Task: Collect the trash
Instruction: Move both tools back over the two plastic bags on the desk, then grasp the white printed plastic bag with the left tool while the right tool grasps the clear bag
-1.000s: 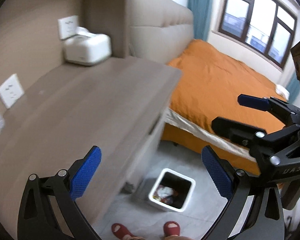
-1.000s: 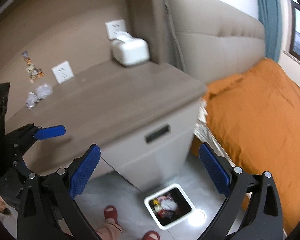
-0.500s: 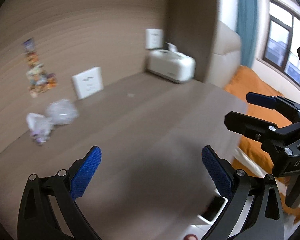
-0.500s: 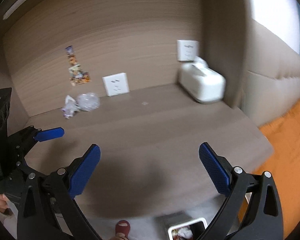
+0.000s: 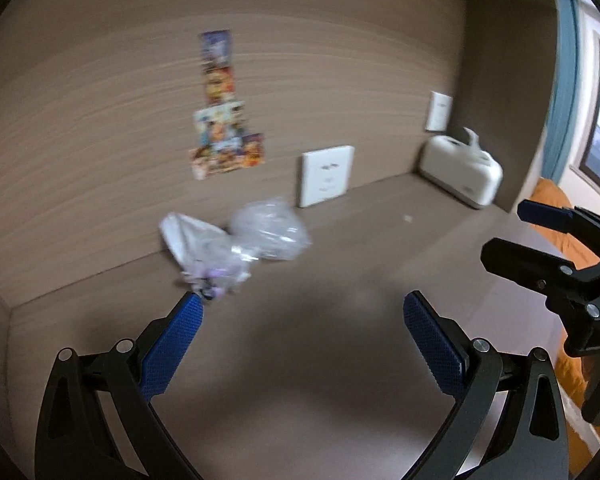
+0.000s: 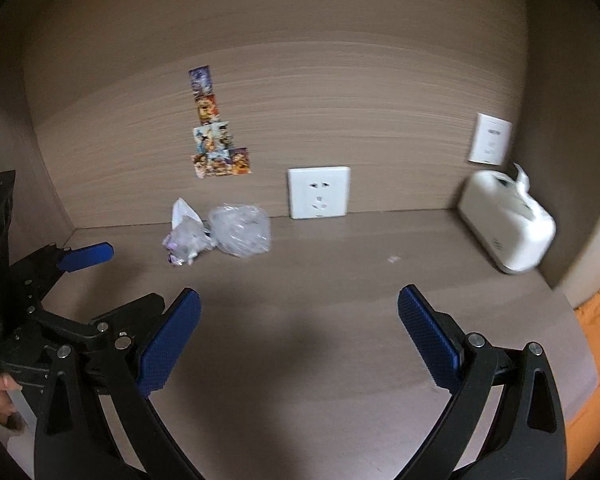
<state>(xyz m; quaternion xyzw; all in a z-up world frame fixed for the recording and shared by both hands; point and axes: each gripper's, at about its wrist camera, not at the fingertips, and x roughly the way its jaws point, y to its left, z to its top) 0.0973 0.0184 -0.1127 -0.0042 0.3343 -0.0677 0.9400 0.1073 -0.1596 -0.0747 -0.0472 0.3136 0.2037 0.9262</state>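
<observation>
The counter (image 6: pixel 340 280) is brown with a faint wood grain, like the wall (image 6: pixel 340 100) behind it. Far left lie a clear crumpled bag (image 6: pixel 240 230) and a white-and-purple wrapper (image 6: pixel 184 236). The stickers (image 6: pixel 216 140) are multicoloured, the socket (image 6: pixel 318 192) and tissue box (image 6: pixel 508 228) white, the fingers (image 6: pixel 168 344) blue.

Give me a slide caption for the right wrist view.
Open right gripper faces crumpled plastic trash on the desk.

Dim, warm light on my feeds; left wrist view smears with motion blur, a soft shadow pools on the tabletop (image 6: pixel 320 320), and fisheye corners go black.
</observation>
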